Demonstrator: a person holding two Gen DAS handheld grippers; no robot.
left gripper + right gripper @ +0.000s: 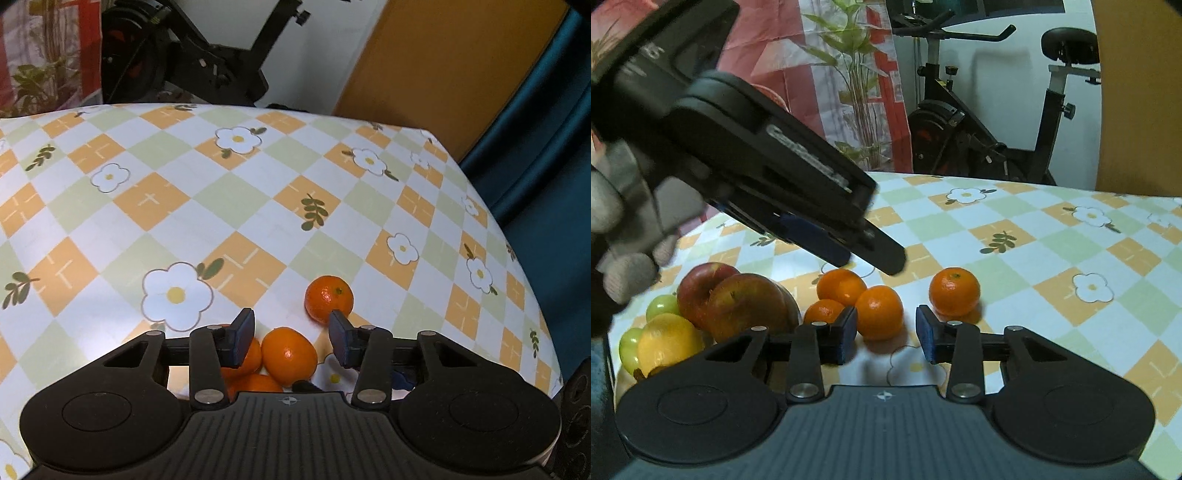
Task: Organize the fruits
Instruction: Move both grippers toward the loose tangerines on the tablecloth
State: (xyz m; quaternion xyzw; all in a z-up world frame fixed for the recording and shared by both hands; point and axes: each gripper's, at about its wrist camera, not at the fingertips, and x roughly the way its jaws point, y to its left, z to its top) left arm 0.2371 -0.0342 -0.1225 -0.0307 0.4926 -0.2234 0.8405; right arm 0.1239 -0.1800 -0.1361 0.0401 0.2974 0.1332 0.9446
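Several tangerines lie on the checked tablecloth (1052, 236). Three cluster together (841, 287), and one sits apart to their right (955, 291). My right gripper (886, 334) is open just short of the cluster's front tangerine (879, 312), which shows in the gap with space on its right side. My left gripper (860, 254) hangs slanted above the cluster, held by a gloved hand (613, 221). In the left wrist view that gripper (291, 332) is open, a tangerine (290, 354) lies below its gap, and the lone tangerine (328, 300) sits by its right fingertip.
Two red apples (750, 306), a lemon (668, 343) and small green fruits (663, 306) are grouped at the table's left end. An exercise bike (960, 122) and a plant (857, 74) stand behind the table. A teal curtain (535, 147) hangs past the table's right edge.
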